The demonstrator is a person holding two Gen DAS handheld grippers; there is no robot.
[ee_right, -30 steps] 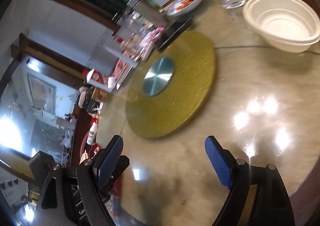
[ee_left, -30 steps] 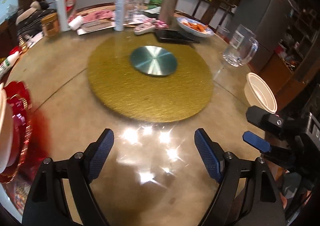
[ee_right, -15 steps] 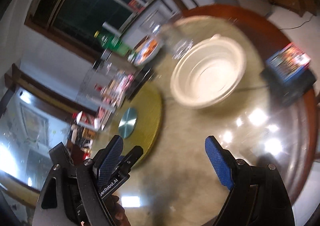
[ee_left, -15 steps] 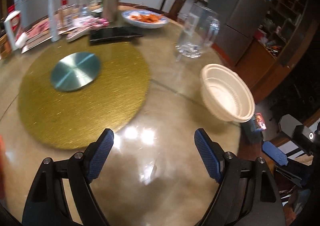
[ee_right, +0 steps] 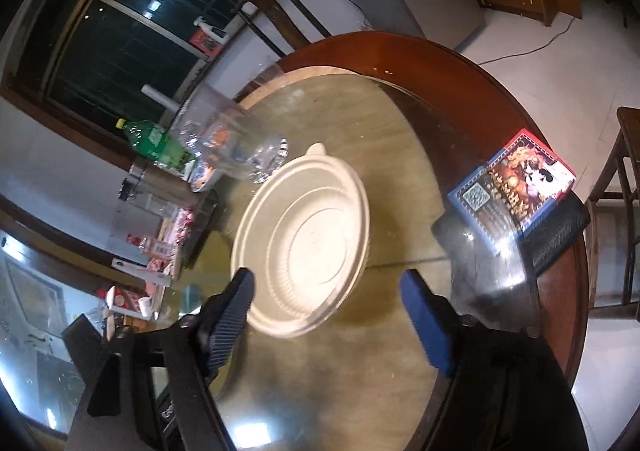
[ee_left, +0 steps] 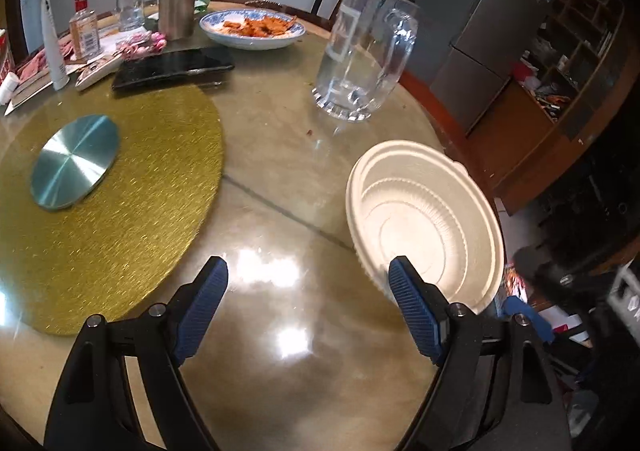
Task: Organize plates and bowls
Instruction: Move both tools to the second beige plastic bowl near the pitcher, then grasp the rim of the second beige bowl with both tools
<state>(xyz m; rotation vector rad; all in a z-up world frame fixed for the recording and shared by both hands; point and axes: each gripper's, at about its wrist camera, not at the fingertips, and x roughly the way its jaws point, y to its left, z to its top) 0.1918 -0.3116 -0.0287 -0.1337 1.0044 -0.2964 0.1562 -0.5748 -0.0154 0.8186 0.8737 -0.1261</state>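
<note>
A cream disposable bowl (ee_left: 424, 219) stands empty near the right edge of the round glass-topped table (ee_left: 280, 155). In the left wrist view my left gripper (ee_left: 308, 275) hangs open above the glass, its right finger overlapping the bowl's near rim. The right wrist view has the same bowl (ee_right: 304, 239) just ahead of my right gripper (ee_right: 328, 283). Its jaws are closing with the bowl's near rim partly between them, and the pads stand clear of it.
A large glass mug (ee_left: 360, 51) stands behind the bowl, and a blue-rimmed plate of orange food (ee_left: 252, 27) sits farther back. A gold turntable (ee_left: 108, 187) fills the left. A colourful box (ee_right: 516, 187) lies at the table edge (ee_right: 560, 251).
Both grippers swung right across the table toward the bowl, which now sits close in front of them. The right gripper's fingers have come closer together.
</note>
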